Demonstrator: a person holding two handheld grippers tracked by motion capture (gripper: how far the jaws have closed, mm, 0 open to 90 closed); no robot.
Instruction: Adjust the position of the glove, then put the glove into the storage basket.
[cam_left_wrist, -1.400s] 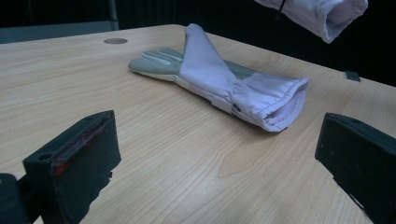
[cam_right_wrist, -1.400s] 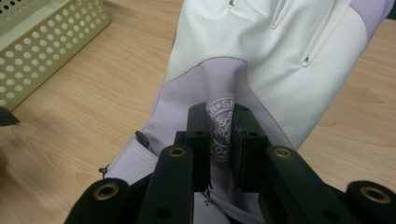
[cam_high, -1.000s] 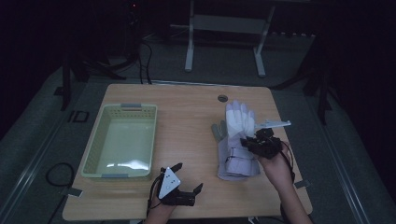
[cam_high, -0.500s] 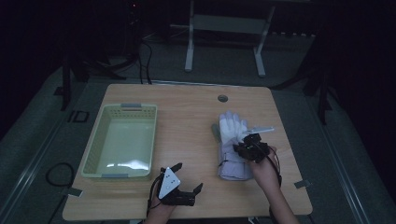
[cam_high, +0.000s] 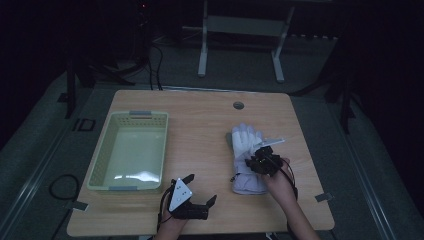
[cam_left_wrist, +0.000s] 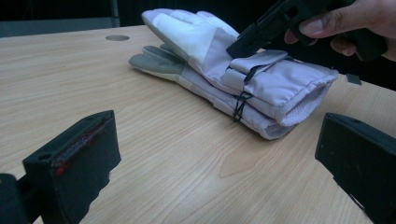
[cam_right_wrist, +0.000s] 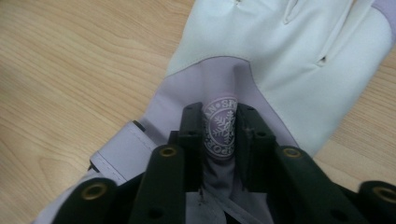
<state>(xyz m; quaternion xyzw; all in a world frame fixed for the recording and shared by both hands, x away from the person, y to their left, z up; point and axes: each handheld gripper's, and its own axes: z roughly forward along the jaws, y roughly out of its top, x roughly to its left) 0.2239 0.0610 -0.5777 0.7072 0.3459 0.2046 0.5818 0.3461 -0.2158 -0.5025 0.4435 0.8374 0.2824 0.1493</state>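
I am holding my right gripper (cam_high: 261, 159) down on the pair of white and pale lilac gloves (cam_high: 246, 156), which are lying stacked one on the other on the right half of the wooden table (cam_high: 210, 120), fingers pointing away from me and cuffs toward me. In the right gripper view my two black jaws are standing close together, pinching up a fold of the top glove's lilac back fabric between them; the round snowflake badge (cam_right_wrist: 221, 126) on that fabric is sitting right in the narrow gap. The white palm part of the glove is spreading out just beyond the jaw tips.

My left gripper (cam_high: 199, 192) is resting low near the table's front edge, well apart from the gloves, its jaws spread wide with nothing between them. In the left gripper view, the gloves are lying ahead, between and beyond my two jaws, with my right hand (cam_left_wrist: 348, 25) pressing its gripper onto the top cuff.

A pale green basket (cam_high: 100, 165) is sitting on the left half of the table, beside my left gripper's far side.
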